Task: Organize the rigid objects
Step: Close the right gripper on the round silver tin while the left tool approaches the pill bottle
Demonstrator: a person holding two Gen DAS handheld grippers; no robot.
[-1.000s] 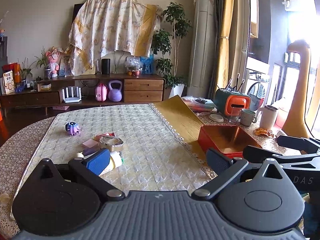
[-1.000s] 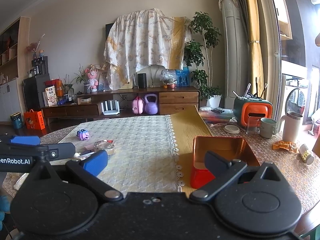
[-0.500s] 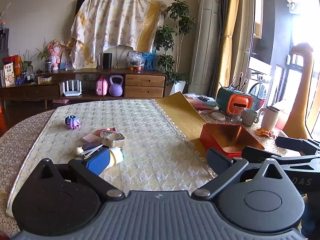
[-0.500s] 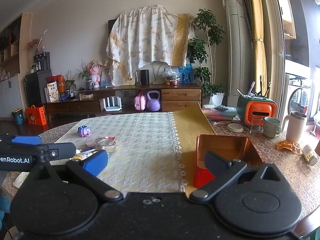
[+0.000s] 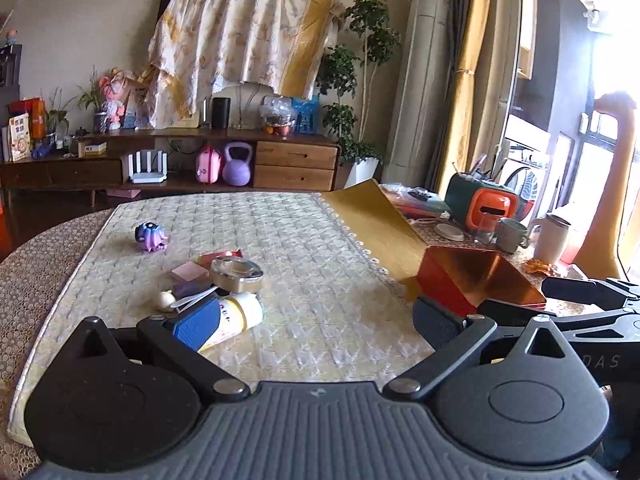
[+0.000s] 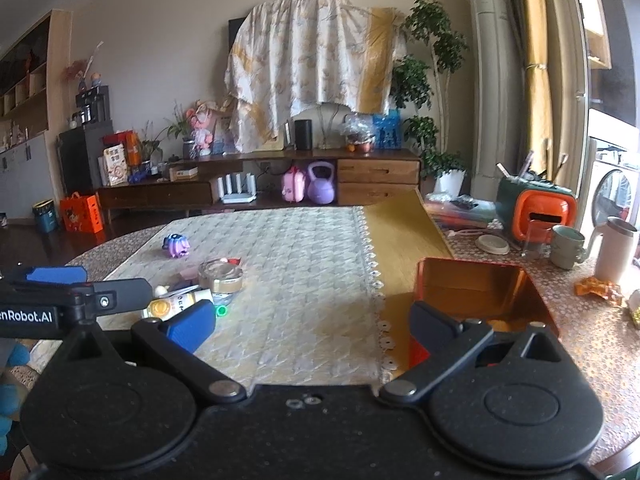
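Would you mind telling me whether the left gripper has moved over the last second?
Yes. In the left wrist view, the left gripper has tilted slightly downward and eased forward: the wooden cabinet sits higher, and the white bottle looks nearer.

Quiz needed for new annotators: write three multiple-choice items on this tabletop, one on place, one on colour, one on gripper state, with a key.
1. Where does the purple toy stand?
A. inside the tin
B. on the cream mat, apart from the pile
C. on the floor

2. What colour is the outside of the open tin?
A. red
B. green
C. white

3. How is the left gripper?
A. shut on the bottle
B. shut, empty
C. open, empty

Key: B, it stands alone beyond the clutter; A, its outer wall shows red; C, fingers wide apart, holding nothing.
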